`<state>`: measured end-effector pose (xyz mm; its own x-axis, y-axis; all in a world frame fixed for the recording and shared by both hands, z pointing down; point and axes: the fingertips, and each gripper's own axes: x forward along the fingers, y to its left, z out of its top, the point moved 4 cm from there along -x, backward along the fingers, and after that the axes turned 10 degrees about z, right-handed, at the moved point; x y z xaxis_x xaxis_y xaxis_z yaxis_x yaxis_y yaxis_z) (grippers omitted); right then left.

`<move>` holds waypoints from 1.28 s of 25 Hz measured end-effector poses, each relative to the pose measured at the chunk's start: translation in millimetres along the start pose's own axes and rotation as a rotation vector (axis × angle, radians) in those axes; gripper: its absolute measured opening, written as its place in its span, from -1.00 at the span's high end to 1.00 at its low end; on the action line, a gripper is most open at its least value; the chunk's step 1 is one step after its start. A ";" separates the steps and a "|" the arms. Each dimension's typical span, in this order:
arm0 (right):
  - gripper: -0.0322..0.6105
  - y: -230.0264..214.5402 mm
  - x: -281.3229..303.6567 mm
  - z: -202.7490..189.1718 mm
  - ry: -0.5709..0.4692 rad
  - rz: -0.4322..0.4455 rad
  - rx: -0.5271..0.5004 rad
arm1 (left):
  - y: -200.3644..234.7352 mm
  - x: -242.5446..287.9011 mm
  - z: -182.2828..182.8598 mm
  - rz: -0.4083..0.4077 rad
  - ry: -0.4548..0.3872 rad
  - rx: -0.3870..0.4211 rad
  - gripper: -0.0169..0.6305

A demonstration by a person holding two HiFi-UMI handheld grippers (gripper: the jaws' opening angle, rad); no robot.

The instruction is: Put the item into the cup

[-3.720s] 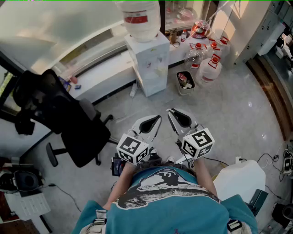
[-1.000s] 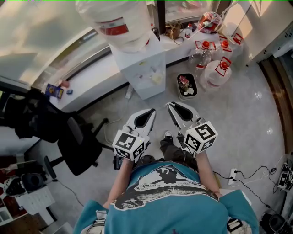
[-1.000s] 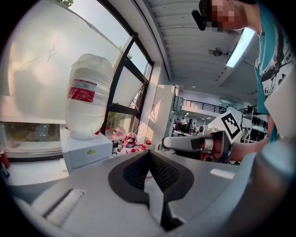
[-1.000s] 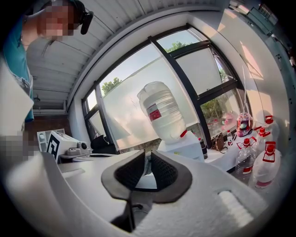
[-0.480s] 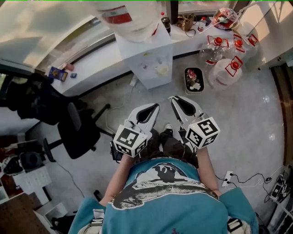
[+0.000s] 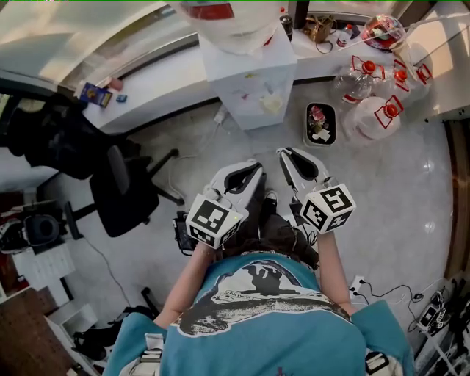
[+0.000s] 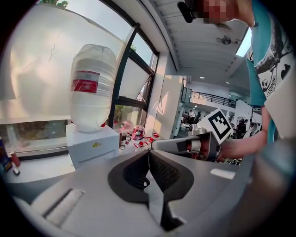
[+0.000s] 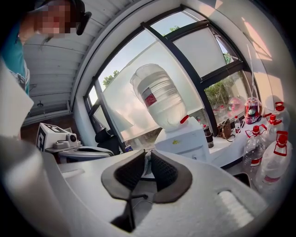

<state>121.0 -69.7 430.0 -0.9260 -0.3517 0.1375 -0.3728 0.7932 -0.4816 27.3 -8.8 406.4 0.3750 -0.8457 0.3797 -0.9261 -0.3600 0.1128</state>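
No cup and no loose item shows in any view. My left gripper [image 6: 255, 167] and right gripper [image 6: 283, 153] are held side by side in front of the person's waist, above the floor. Both point at a white water dispenser [image 6: 253, 81] carrying a big bottle [image 6: 228, 15]. In the left gripper view the left gripper [image 7: 149, 152] has its pads pressed together with nothing between them. In the right gripper view the right gripper [image 8: 145, 152] keeps a thin slit between its pads. Something pale shows in that slit, and I cannot tell whether it is a held thing or the background.
A black office chair [image 6: 121, 194] stands on the left. A small black bin [image 6: 320, 123] with rubbish and several water jugs [image 6: 378, 110] sit right of the dispenser. A white window ledge [image 6: 147, 81] runs behind it. A power strip [image 6: 358, 285] lies on the floor at the right.
The person has walked up to the dispenser, which now sits nearer and higher in the head view. Both grippers stay side by side with their jaws unchanged.
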 end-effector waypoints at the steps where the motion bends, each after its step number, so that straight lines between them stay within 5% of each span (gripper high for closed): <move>1: 0.77 -3.6 3.9 0.5 0.009 -0.003 -0.004 | 3.7 3.8 0.2 -0.002 -0.001 -0.006 0.93; 18: 0.77 -102.7 82.9 -27.3 0.155 -0.077 -0.063 | 55.2 78.3 -20.6 -0.067 0.016 0.083 0.93; 32: 0.77 -212.1 144.2 -96.7 0.268 -0.220 -0.030 | 93.1 112.7 -59.2 -0.062 0.029 0.052 0.93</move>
<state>60.7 -240.6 635.6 -0.8043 -0.3761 0.4600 -0.5634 0.7286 -0.3895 -19.2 -114.3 514.0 0.4296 -0.8095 0.4003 -0.8974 -0.4319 0.0898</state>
